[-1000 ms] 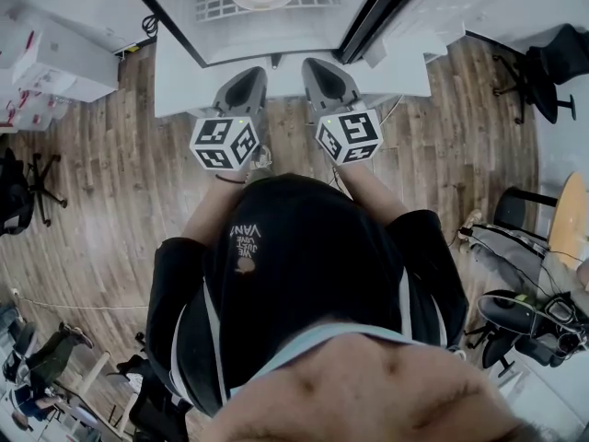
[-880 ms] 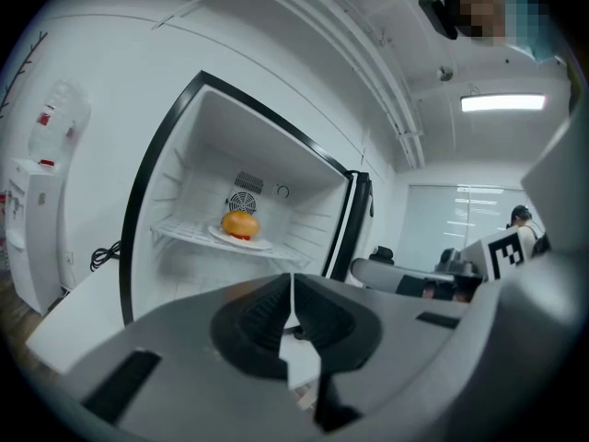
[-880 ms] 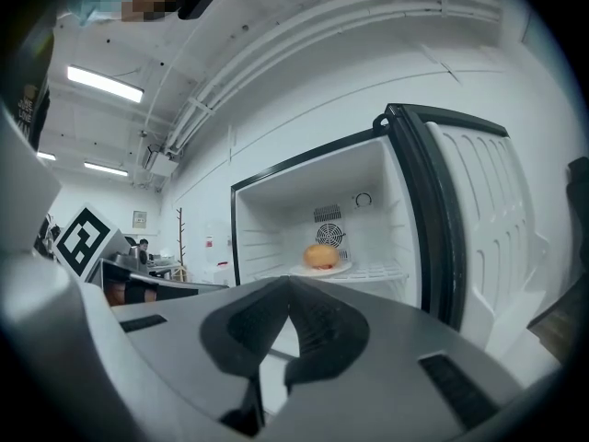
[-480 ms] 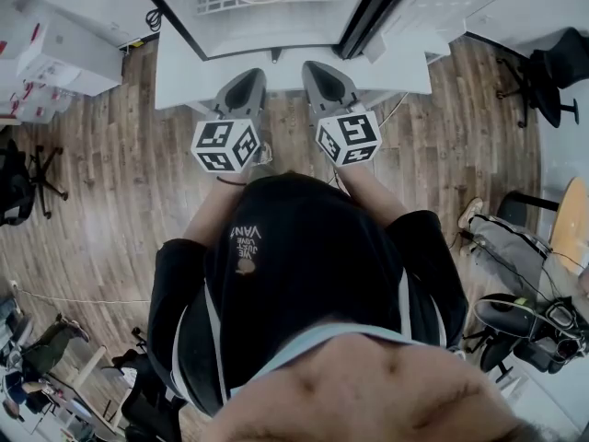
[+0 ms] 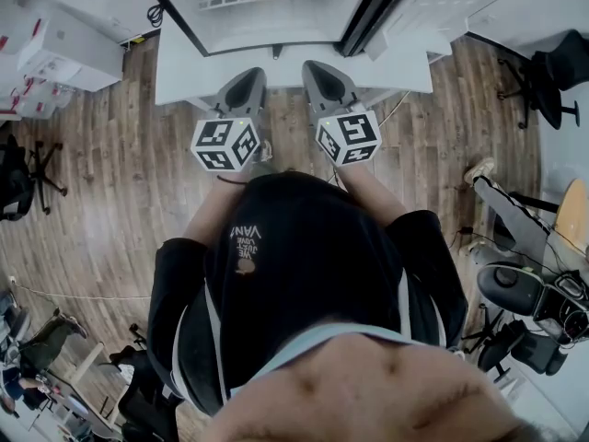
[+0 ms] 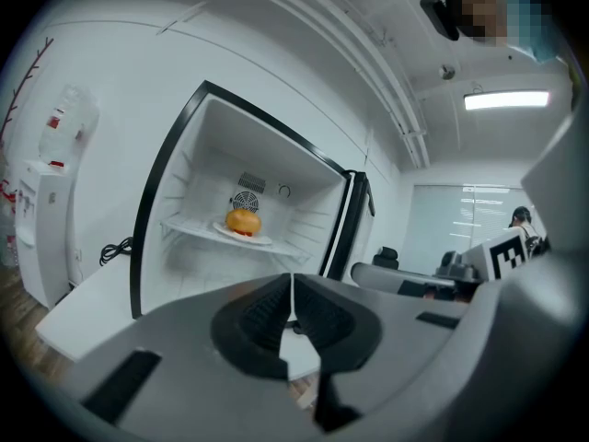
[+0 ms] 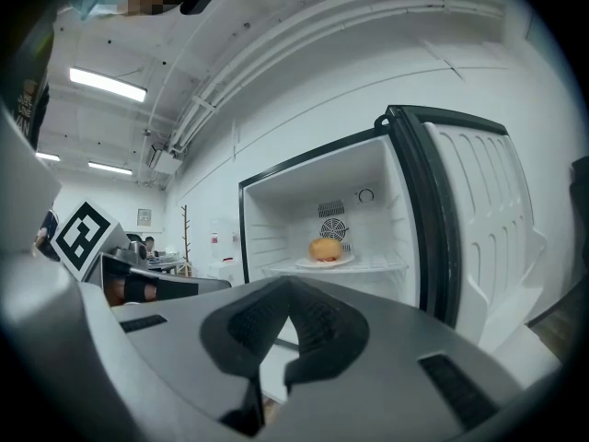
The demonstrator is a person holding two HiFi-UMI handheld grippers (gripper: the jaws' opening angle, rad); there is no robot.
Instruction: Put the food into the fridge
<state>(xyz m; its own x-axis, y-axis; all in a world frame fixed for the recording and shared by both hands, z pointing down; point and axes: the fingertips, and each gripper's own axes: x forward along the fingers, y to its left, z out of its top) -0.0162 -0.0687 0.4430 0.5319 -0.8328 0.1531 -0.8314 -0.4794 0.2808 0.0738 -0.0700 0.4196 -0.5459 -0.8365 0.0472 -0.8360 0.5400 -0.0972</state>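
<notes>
Standing at the open fridge (image 7: 269, 224), a person is holding both tongs out toward it. The left gripper (image 6: 292, 304) is pressing its ribbed black pads flat together with nothing between them. The right gripper (image 7: 287, 313) is doing the same, its jaws meeting at the tips, empty. Each smooth grey gripper is carrying a white cube with black square markers (image 5: 225, 144) at its rear. The food (image 7: 324, 249), a round, glossy orange-brown bun with a red layer beneath, is sitting on a flat white plate (image 7: 340, 261). That plate is resting on the white wire shelf (image 7: 379, 265) at 12 o'clock from the person, in front of a round fan grille (image 7: 333, 229). The black-edged door (image 7: 479, 210), its white lining moulded into ribs, is hanging open at 1 o'clock. Brown wood planks are making up the floor (image 5: 120, 182).
</notes>
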